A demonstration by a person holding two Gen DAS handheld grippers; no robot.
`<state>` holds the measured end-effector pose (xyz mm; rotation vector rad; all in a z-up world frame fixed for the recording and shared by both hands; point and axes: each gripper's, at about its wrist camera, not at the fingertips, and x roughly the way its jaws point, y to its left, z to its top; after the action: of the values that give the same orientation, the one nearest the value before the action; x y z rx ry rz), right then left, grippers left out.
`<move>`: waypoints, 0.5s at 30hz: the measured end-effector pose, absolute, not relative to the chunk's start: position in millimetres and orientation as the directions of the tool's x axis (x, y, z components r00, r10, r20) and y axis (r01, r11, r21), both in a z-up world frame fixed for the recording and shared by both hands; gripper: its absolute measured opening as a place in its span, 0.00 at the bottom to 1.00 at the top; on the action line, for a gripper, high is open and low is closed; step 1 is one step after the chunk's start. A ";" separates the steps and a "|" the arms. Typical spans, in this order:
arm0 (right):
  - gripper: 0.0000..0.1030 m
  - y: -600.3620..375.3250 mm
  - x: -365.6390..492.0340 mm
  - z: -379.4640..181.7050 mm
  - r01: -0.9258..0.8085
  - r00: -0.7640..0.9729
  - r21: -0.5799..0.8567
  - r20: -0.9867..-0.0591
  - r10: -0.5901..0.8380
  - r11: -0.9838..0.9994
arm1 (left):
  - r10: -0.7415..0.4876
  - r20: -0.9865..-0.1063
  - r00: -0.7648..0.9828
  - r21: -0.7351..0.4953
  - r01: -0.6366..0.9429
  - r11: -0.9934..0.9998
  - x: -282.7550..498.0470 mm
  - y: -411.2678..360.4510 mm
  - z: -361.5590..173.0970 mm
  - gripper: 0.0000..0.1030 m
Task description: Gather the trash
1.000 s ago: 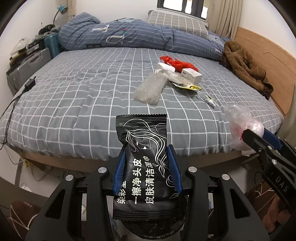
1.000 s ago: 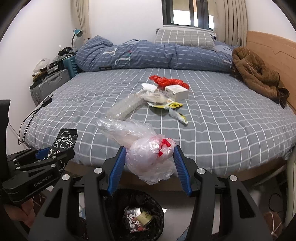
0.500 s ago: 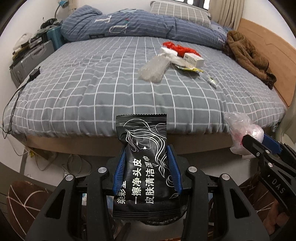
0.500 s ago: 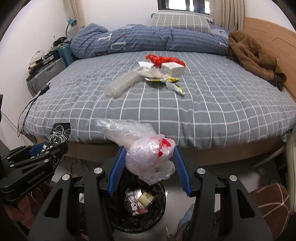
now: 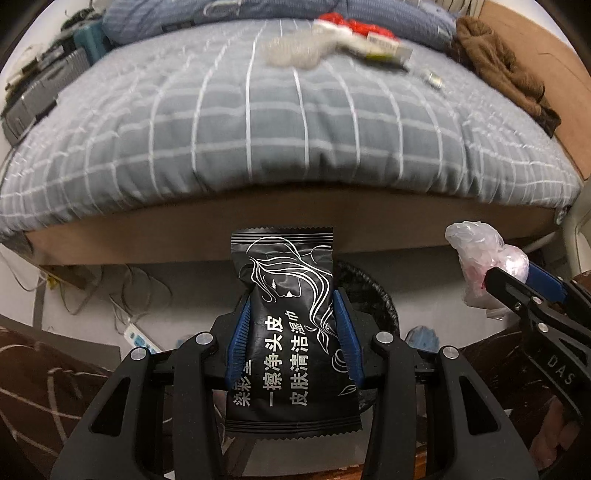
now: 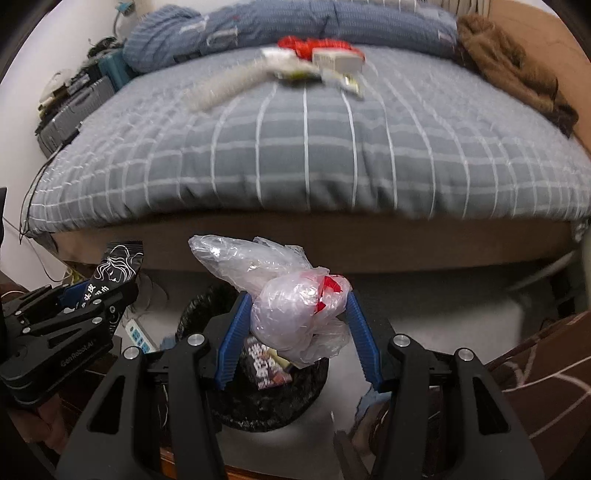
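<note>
The left gripper (image 5: 291, 332) pinches a flat black sachet (image 5: 290, 332) between its ribbed blue pads (image 5: 236, 343); the sachet is glossy foil with saw-tooth end seams, a white line drawing of a woman's head and white Chinese lettering. The right gripper (image 6: 299, 332) clamps a crumpled clear plastic bag (image 6: 295, 314), thin and creased, bunched into a lump with a red scrap showing inside.

Both pieces hang above a round bin (image 6: 266, 398) lined with black, wrinkled film; from the right wrist view the bag sits directly over its mouth, where a few wrappers (image 6: 266, 365) already lie. In the left wrist view the bin's rim (image 5: 373, 295) curves out behind the sachet.

Beyond the bin runs the wooden bed frame (image 6: 369, 247), topped by a grey sheet (image 6: 314, 147) with a white grid. Far across the sheet from the bin lie, blurred, a strip of bubble wrap (image 6: 225, 88), a white box (image 6: 336, 61), something red (image 6: 306, 44) and a yellow-edged packet (image 6: 347, 81). A brown garment (image 6: 513, 74) is heaped to the bin's far right, a blue duvet (image 6: 288, 26) behind. A white power strip (image 6: 138, 336) lies on the floor left of the bin.
</note>
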<state>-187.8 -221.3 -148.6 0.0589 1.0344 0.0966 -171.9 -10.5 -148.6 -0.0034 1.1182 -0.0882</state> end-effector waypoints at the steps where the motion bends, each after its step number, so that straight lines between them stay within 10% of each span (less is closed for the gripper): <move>1: 0.49 -220.6 -185.0 -152.5 -0.056 0.501 0.092 -0.859 0.108 0.994 | -0.073 -0.903 0.424 -0.048 0.070 0.996 -169.6 -10.6 -154.0 0.41; 15: 0.49 -233.7 -161.8 -209.4 -0.024 0.373 0.065 -0.925 0.069 0.998 | -0.097 -0.961 0.259 -0.066 0.126 0.990 -141.0 -31.8 -225.9 0.41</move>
<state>-161.8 -233.7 -209.4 0.0430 1.1875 0.0596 -141.0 -31.8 -225.9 0.0252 1.3001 -0.1509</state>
